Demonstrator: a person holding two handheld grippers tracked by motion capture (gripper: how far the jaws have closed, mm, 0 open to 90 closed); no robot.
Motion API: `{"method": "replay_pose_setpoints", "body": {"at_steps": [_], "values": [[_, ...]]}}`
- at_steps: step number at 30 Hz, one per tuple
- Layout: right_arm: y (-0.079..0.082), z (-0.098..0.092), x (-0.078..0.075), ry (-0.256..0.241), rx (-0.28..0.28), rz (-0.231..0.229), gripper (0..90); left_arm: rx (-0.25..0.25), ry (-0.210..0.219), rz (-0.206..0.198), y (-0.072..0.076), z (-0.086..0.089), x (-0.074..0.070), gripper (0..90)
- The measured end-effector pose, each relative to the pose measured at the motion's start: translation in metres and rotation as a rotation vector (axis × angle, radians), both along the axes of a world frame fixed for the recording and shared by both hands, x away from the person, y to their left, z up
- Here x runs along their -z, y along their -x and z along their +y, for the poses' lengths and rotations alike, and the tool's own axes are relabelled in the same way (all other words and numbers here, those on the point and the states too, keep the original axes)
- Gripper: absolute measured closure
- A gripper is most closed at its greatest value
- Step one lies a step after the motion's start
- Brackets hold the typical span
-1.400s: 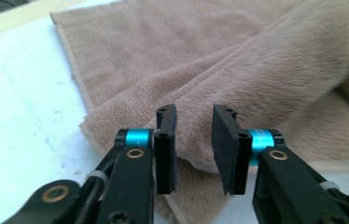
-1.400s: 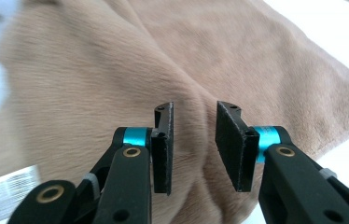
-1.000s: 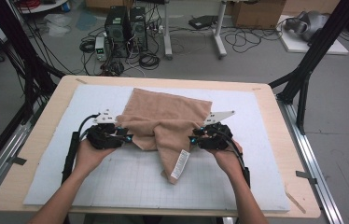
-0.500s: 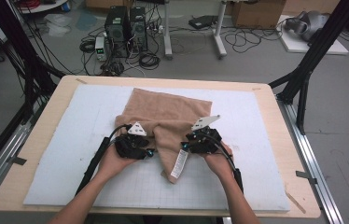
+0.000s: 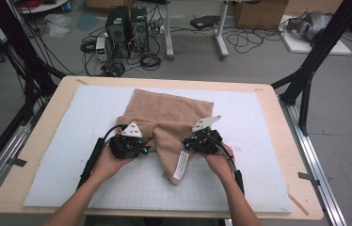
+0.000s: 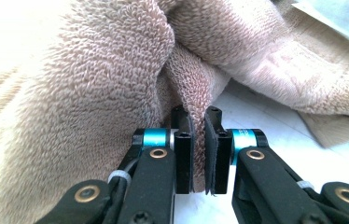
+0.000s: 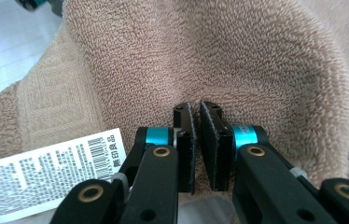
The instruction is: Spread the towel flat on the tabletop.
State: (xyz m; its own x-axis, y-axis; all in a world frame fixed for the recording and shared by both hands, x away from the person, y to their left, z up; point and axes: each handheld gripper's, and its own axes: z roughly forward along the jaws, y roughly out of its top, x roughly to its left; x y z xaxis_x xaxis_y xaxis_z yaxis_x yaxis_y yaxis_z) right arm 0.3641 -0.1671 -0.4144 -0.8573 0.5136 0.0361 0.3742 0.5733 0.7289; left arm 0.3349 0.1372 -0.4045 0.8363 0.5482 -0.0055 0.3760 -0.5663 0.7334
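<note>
Tan terry towel (image 5: 164, 117) lies mid-desk on the white gridded mat (image 5: 268, 141), far half spread flat, near half bunched into a narrow tongue that hangs toward the person, with the white care label (image 5: 180, 165) showing on it. Left gripper (image 5: 142, 149) sits at the tongue's left edge, right gripper (image 5: 189, 143) at its right edge. Left gripper view: fingers (image 6: 182, 140) narrow, a thin fold of pile pinched between them. Right gripper view: fingers (image 7: 185, 135) nearly closed on the towel surface just beside the label (image 7: 46, 179); only a little cloth seems caught, so that hold looks shallow. Judged step: folding the near edge. To do it well, keep both pinches level, lift together so the tongue opens out rather than twists, carry it forward evenly, and lay the edge parallel to the far hem. Risk: right pinch slipping.
</note>
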Motion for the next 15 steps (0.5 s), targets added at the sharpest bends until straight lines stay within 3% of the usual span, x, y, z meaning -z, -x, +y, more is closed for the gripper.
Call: {"method": "replay_pose_setpoints", "body": {"at_steps": [9,13,15], "values": [[0.005,-0.016,-0.021,-0.014,0.015,-0.031,85.0,-0.044,0.076,-0.018,0.008,0.043,-0.021,84.1],[0.006,-0.023,-0.030,-0.024,0.022,-0.047,85.0,-0.066,0.138,-0.015,0.010,0.063,-0.029,84.1],[0.005,-0.025,-0.033,-0.023,0.027,-0.048,85.1,-0.075,0.149,-0.016,0.010,0.069,-0.031,84.1]]}}
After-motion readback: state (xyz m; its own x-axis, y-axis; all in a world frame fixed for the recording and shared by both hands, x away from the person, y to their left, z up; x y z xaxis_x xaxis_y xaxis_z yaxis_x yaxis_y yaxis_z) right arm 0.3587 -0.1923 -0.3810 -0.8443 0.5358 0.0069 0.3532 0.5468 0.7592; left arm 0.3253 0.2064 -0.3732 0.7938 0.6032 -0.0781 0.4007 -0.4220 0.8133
